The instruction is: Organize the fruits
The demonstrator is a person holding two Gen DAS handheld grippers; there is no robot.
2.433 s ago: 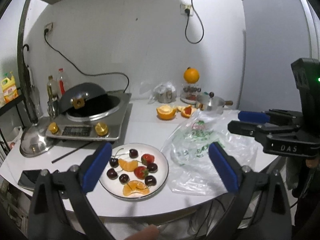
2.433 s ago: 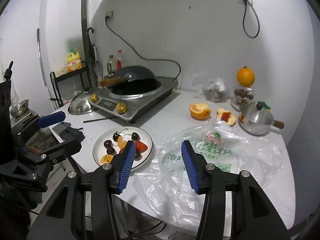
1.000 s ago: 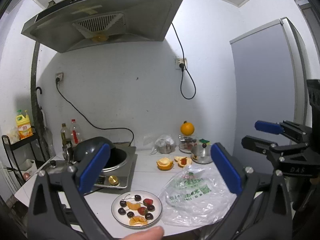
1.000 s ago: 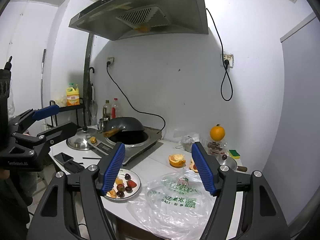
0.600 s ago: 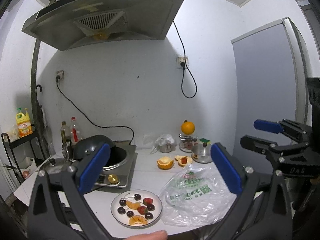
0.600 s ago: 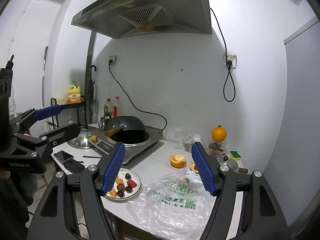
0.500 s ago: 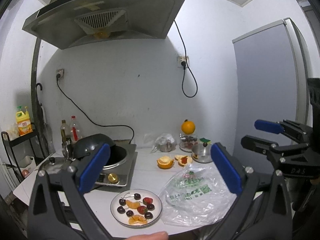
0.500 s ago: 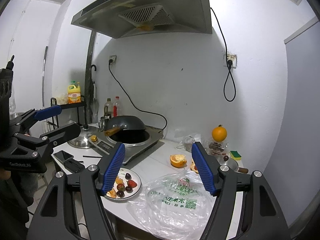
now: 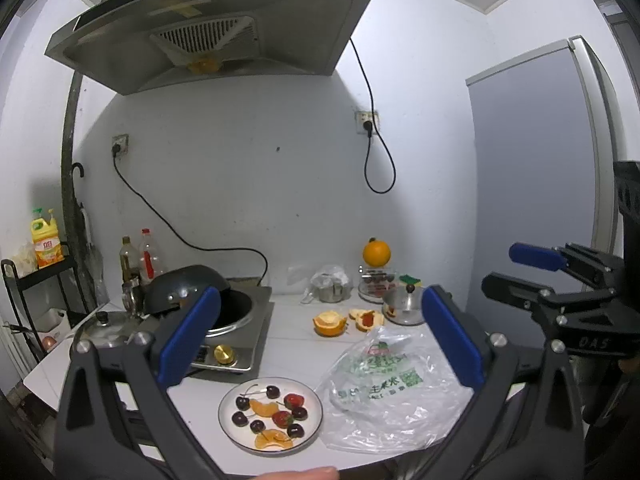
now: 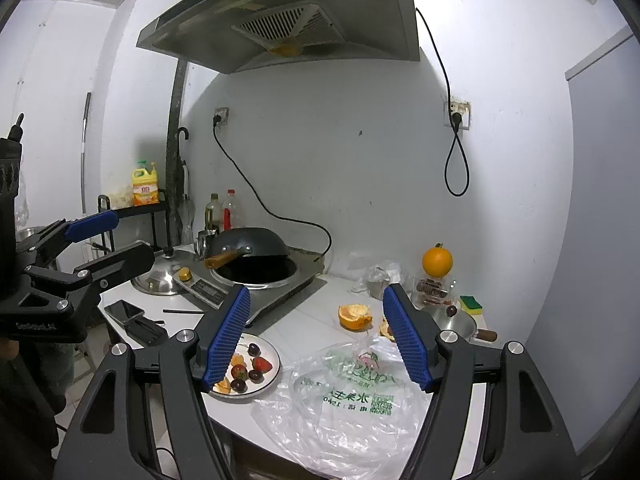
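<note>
A white plate (image 9: 312, 402) near the table's front edge holds cherries, strawberries and orange segments; it also shows in the right wrist view (image 10: 272, 364). A clear plastic bag (image 9: 384, 392) with green print lies to its right, also seen in the right wrist view (image 10: 344, 404). Orange halves (image 9: 329, 322) lie behind, and a whole orange (image 9: 376, 254) sits on a jar. My left gripper (image 9: 320, 340) is open and empty, well back from the table. My right gripper (image 10: 316, 336) is open and empty, also held back.
An induction cooker with a dark wok (image 9: 188, 288) stands at the left, a steel lid (image 10: 160, 276) beside it. A small steel pot (image 9: 402, 308), a phone (image 10: 124, 310), bottles (image 9: 138, 256) and a range hood (image 9: 216, 20) are around. A grey fridge (image 9: 532, 184) stands at the right.
Since 2.4 s ago both grippers have pulled far back and up from the table, so the whole kitchen shows. In the last second they have hardly moved. Both stay open.
</note>
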